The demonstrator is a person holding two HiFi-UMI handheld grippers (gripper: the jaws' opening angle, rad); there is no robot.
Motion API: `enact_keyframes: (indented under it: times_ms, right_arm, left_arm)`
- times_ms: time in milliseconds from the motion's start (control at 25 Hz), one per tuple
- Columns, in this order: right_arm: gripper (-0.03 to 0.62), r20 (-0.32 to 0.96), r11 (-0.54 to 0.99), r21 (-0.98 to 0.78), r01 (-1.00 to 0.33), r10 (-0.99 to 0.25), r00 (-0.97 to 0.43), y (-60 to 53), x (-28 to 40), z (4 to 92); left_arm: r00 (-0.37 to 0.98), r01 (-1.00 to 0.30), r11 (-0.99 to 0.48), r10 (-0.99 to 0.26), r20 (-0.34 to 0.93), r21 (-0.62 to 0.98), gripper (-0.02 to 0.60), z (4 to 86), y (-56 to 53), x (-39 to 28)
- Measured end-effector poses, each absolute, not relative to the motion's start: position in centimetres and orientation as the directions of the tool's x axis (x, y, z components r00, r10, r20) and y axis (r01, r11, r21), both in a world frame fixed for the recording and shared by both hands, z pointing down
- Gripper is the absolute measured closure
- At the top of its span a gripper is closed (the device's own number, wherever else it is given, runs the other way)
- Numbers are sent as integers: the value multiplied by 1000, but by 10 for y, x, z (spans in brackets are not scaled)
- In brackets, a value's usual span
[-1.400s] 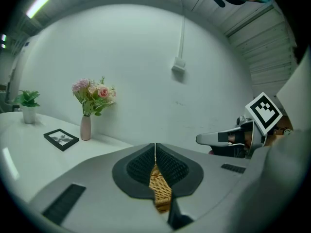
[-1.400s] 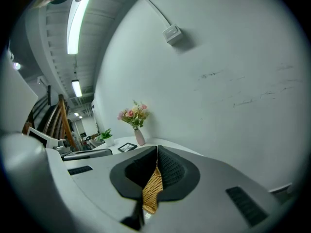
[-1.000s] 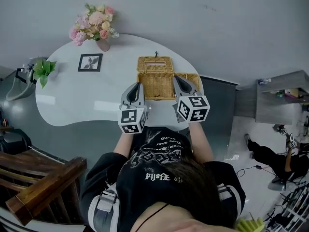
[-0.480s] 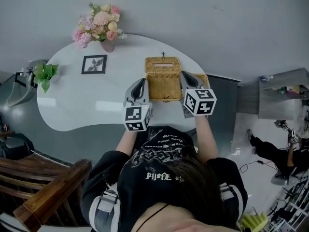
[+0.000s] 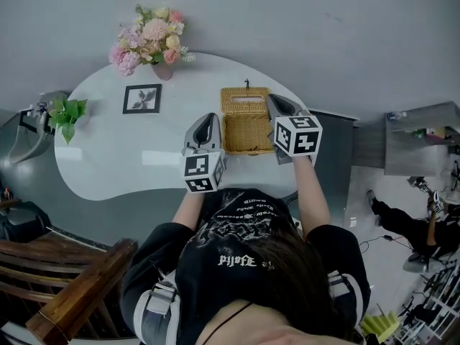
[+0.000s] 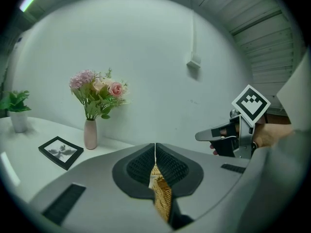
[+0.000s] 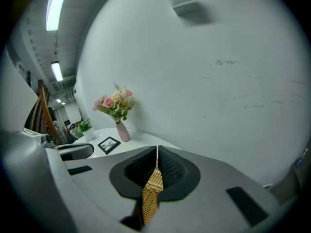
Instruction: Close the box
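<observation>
We count one box [image 5: 246,121] of woven wicker, standing on the near edge of the one white table [image 5: 115,157], its lid apparently down. Two grippers flank it. The left gripper [image 5: 209,118] lies against the box's left side, its jaws pressed together on a strip of the wicker. The right gripper [image 5: 274,98] sits at the right side, likewise pinching wicker, though its jaws have just eased a shade wider. Three other things share the table, well apart from the box: one vase of flowers [image 5: 151,42], one framed picture [image 5: 141,98] and one potted plant [image 5: 65,112].
</observation>
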State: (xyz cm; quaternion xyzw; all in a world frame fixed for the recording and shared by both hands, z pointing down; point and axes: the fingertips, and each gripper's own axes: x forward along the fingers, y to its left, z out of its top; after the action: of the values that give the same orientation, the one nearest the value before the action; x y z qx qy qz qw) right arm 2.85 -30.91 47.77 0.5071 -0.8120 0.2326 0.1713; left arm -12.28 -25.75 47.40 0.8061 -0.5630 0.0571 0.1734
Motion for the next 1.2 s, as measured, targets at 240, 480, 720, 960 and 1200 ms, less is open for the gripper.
enact_keyframes:
  times_ms: [240, 480, 720, 960, 1200]
  right_arm:
    - [564, 568, 403, -181, -897, -702, -430, -329, 19, 494]
    - [548, 605, 401, -204, -893, -665, -438, -345, 17, 500]
    - [548, 654, 394, -219, -893, -620, -434, -364, 13, 513]
    - [551, 694, 368, -194, -910, -604, -392, -381, 11, 525]
    - [538, 743, 385, -260, -886, -506, -438, -390, 2, 544]
  left_arm:
    - [399, -915, -349, -862, 312, 205, 555, 483, -266, -119]
    - [410, -910, -356, -853, 324, 213, 555, 487, -272, -119]
    - [417, -907, -362, -841, 343, 215, 555, 496, -275, -120]
    - [401, -914, -343, -849, 344, 219, 555, 502, -279, -129]
    - [391, -917, -328, -850, 353, 228, 557, 508, -281, -133]
